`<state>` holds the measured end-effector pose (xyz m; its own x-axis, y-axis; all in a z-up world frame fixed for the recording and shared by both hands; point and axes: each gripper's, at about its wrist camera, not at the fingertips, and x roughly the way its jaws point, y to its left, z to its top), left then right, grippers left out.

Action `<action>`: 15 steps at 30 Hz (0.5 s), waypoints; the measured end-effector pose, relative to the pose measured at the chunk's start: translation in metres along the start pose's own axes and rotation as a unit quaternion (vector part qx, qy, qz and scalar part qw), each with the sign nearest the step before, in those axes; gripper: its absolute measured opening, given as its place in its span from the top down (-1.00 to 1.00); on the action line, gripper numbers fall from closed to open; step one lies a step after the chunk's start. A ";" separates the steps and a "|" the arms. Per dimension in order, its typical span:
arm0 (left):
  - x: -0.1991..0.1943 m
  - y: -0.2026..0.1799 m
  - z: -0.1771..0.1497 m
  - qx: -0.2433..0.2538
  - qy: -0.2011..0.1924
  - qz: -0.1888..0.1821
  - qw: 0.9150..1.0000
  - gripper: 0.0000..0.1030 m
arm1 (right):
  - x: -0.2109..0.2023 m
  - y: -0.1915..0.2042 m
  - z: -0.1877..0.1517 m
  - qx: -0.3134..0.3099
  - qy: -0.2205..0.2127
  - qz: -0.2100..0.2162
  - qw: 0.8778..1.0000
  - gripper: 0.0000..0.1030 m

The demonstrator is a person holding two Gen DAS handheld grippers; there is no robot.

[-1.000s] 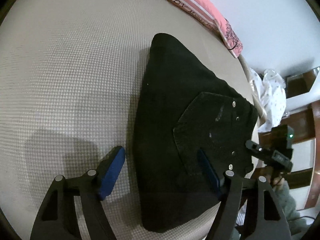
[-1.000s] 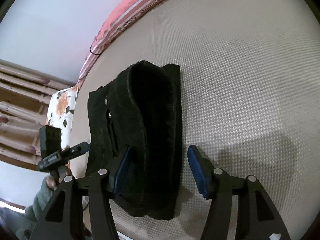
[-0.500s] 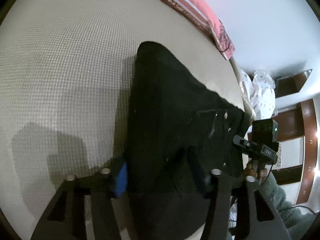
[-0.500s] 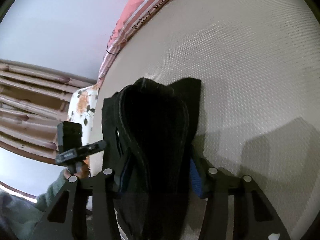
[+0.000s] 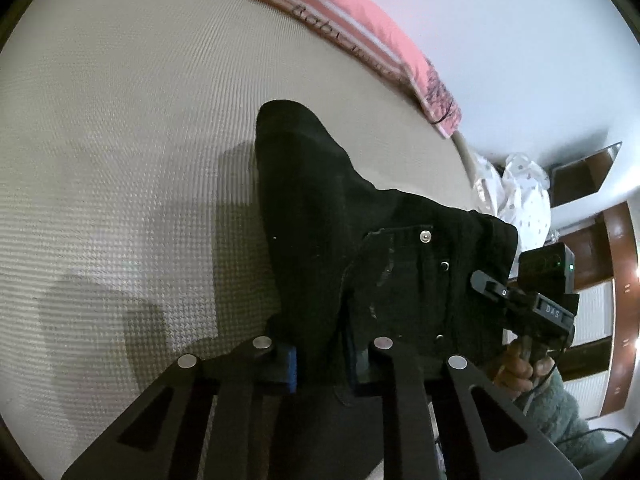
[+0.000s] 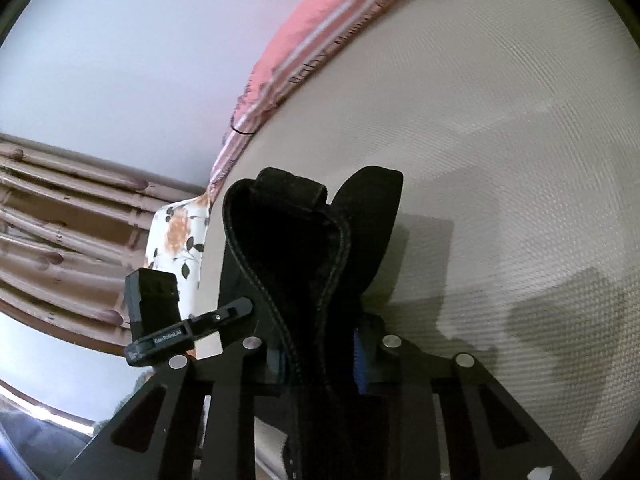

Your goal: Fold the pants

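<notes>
The black pants point(image 5: 320, 216) are folded into a thick bundle over a cream textured mattress point(image 5: 120, 140). My left gripper point(image 5: 320, 360) is shut on the near edge of the pants, by the back pocket with rivets, and holds it raised. My right gripper point(image 6: 320, 356) is shut on the waistband end of the same pants point(image 6: 304, 248), which stands up in a loop in front of it. The right gripper shows at the right of the left wrist view point(image 5: 528, 300), and the left gripper shows at the left of the right wrist view point(image 6: 188, 328).
A pink striped blanket point(image 5: 360, 24) lies along the far edge of the mattress against a white wall. A floral pillow point(image 6: 176, 236) and curtains point(image 6: 60, 216) are at the left. White spotted cloth point(image 5: 516, 196) and wooden furniture point(image 5: 616, 280) are at the right.
Both grippers went from open around the pants' edges to shut on them. The gripped ends have risen off the mattress and the views tilted up towards the wall.
</notes>
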<state>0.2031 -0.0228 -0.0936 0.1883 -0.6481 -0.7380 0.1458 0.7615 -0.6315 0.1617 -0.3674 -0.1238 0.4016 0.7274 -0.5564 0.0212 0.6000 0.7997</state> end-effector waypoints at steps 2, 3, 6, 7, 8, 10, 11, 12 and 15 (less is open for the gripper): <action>-0.012 0.004 0.005 0.005 -0.016 0.001 1.000 0.67 | 0.006 0.011 0.007 -0.006 -0.001 0.000 1.000 0.55; -0.018 0.006 0.010 0.007 -0.025 0.005 1.000 0.67 | 0.010 0.018 0.012 -0.011 0.000 0.001 1.000 0.55; -0.030 0.013 0.025 0.004 -0.038 0.020 0.999 0.67 | 0.028 0.032 0.029 -0.024 0.006 -0.001 1.000 0.56; -0.032 0.015 0.032 0.006 -0.042 0.029 0.999 0.67 | 0.037 0.036 0.036 -0.026 0.008 -0.001 1.000 0.56; -0.034 0.016 0.039 0.009 -0.047 0.040 0.998 0.67 | 0.042 0.038 0.041 -0.028 0.010 -0.001 1.000 0.56; -0.035 0.022 0.052 0.014 -0.050 0.056 0.997 0.67 | 0.060 0.043 0.056 -0.026 0.015 -0.001 1.000 0.56; -0.035 0.025 0.059 0.016 -0.050 0.061 0.997 0.67 | 0.066 0.044 0.061 -0.026 0.016 -0.002 1.000 0.56; -0.035 0.027 0.067 0.018 -0.051 0.066 0.996 0.67 | 0.075 0.047 0.071 -0.028 0.016 -0.005 0.999 0.56; -0.035 0.033 0.090 0.025 -0.054 0.080 0.995 0.67 | 0.091 0.053 0.089 -0.031 0.015 -0.008 0.999 0.56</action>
<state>0.2883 0.0261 -0.0671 0.3162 -0.5163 -0.7959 0.1538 0.8558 -0.4940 0.2804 -0.2991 -0.1119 0.3738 0.7265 -0.5766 -0.0290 0.6305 0.7756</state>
